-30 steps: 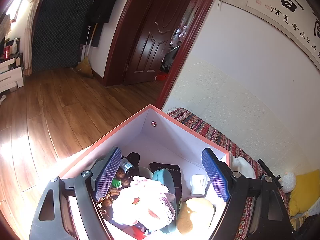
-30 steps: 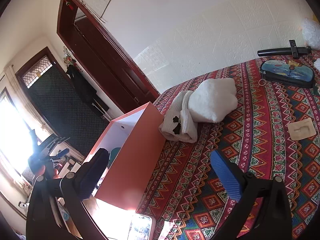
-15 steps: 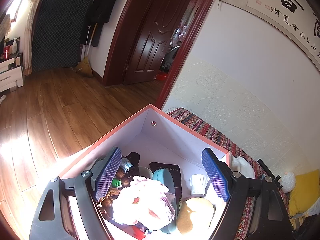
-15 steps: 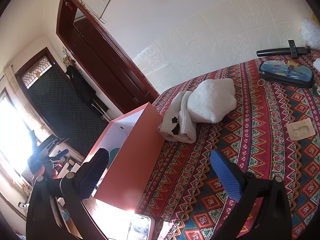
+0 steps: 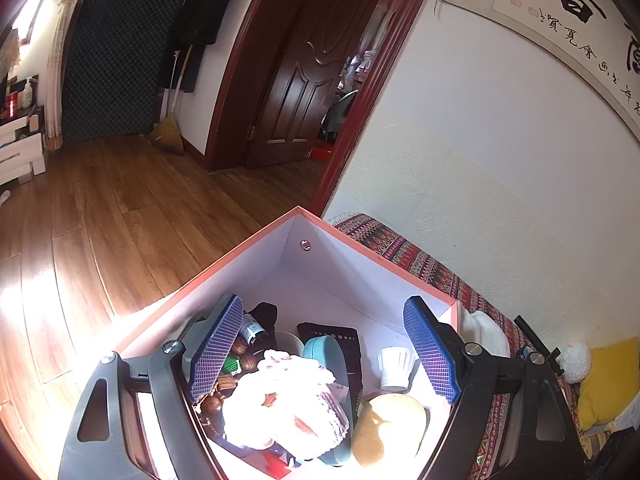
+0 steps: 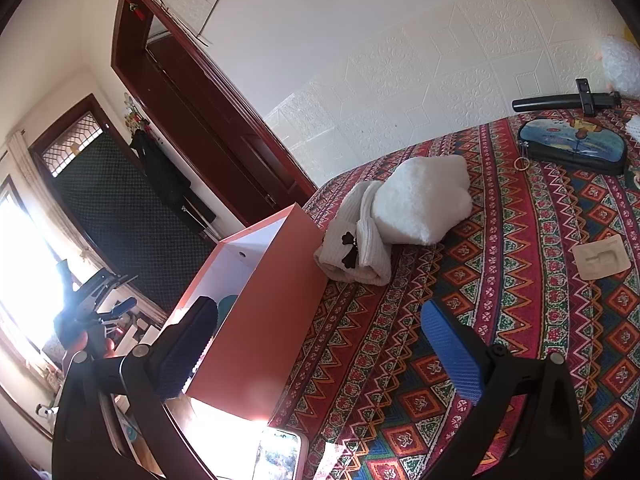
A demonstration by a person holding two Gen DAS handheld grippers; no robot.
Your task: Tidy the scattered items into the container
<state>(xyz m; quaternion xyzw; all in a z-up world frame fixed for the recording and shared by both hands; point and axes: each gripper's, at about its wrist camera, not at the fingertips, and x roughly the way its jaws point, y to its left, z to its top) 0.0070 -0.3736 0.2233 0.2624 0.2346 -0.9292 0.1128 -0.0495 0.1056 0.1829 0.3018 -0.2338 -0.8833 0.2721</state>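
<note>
Left gripper (image 5: 320,354) spread wide above box (image 5: 360,264), empty, right gripper (image 6: 320,354) likewise.

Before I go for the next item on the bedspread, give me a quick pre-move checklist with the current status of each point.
1. Left gripper empty, jaws apart over the orange box: ok.
2. Right gripper empty, jaws apart: ok.
3. Items left outside: folded white knit, fluffy white towel, pencil case, beige tray insert: not ok, tidying unfinished.
4. Room in box, far corner bare: ok.
5. Right gripper's path to the knit, box wall beside it: cannot tell.
</note>
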